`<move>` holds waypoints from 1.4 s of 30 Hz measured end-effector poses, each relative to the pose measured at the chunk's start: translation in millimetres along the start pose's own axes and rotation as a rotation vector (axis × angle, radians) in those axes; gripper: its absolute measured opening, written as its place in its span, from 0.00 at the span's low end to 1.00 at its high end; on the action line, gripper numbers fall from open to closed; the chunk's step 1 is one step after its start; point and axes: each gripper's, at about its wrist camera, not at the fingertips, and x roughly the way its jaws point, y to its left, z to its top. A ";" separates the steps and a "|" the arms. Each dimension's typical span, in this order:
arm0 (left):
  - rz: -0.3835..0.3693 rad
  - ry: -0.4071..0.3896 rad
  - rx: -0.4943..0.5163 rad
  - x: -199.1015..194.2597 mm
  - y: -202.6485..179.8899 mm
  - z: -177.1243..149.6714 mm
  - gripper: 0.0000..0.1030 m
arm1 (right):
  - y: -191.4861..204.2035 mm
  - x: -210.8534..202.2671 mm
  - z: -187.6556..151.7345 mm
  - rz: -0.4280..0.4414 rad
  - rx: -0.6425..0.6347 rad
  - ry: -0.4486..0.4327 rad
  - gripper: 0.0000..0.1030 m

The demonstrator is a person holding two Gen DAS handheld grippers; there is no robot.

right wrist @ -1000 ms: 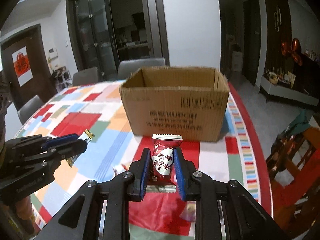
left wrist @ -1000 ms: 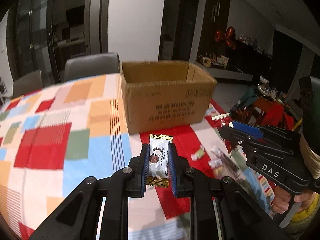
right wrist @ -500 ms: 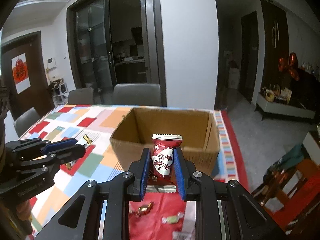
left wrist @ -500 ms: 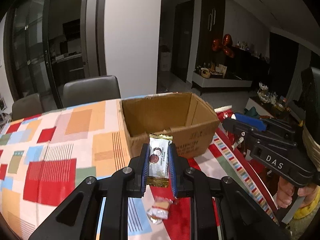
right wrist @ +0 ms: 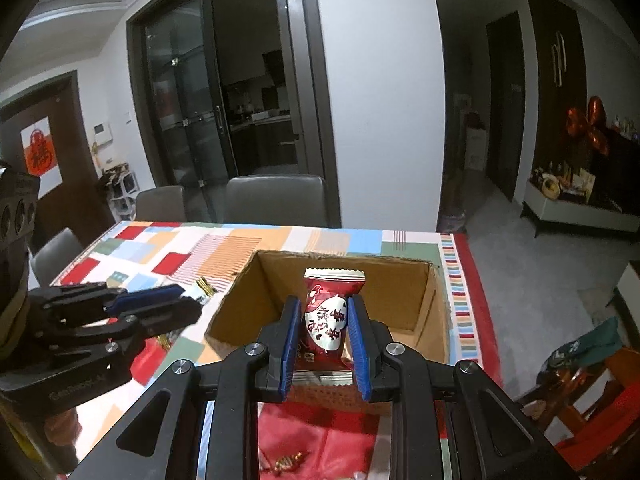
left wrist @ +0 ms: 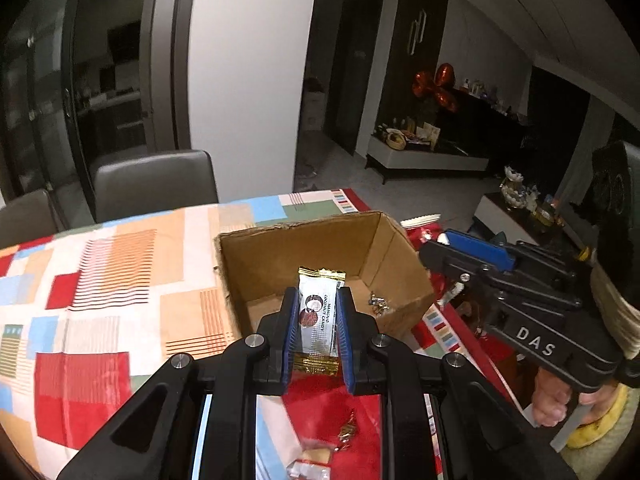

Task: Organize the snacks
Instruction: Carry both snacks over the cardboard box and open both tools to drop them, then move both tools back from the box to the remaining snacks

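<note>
An open cardboard box point(left wrist: 404, 292) point(right wrist: 424, 312) stands on the patchwork tablecloth. My left gripper point(left wrist: 318, 300) is shut on a white and gold candy packet point(left wrist: 318, 312), held above the box's near edge. In the right wrist view my right gripper point(right wrist: 325, 308) is shut on a red and white candy packet point(right wrist: 328, 320), also raised over the box's near wall. Each gripper shows in the other's view: the right gripper point(left wrist: 444, 248) to the right of the box, the left gripper point(right wrist: 188, 306) to its left. A few small sweets point(left wrist: 378, 303) lie on the box floor.
Loose wrapped sweets point(left wrist: 312, 464) point(right wrist: 286, 462) lie on the red cloth below the grippers. Grey chairs point(left wrist: 156, 184) point(right wrist: 276, 200) stand at the far side of the table point(left wrist: 100, 280). A person's hand point(left wrist: 552, 404) holds the right gripper's handle. A wooden chair point(right wrist: 584, 384) stands right.
Both grippers rose and moved forward with their packets. The box, seen from the side before, now shows its open inside below the packets.
</note>
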 end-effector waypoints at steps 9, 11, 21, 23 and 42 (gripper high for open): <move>0.018 0.025 -0.017 32.6 7.0 18.2 0.19 | -10.3 31.9 12.6 -0.010 0.028 0.053 0.24; 0.028 0.022 -0.011 38.9 6.8 20.7 0.19 | -13.4 37.5 13.9 -0.018 0.041 0.060 0.25; 0.140 -0.003 -0.010 42.3 10.0 18.4 0.55 | -22.4 43.9 6.1 -0.088 0.054 0.079 0.53; 0.152 -0.012 -0.005 37.3 9.2 14.0 0.55 | -22.7 37.9 1.2 -0.089 0.050 0.085 0.53; 0.112 0.025 0.075 -5.3 -26.3 -34.2 0.56 | -19.8 -8.0 -43.0 -0.082 0.020 0.230 0.53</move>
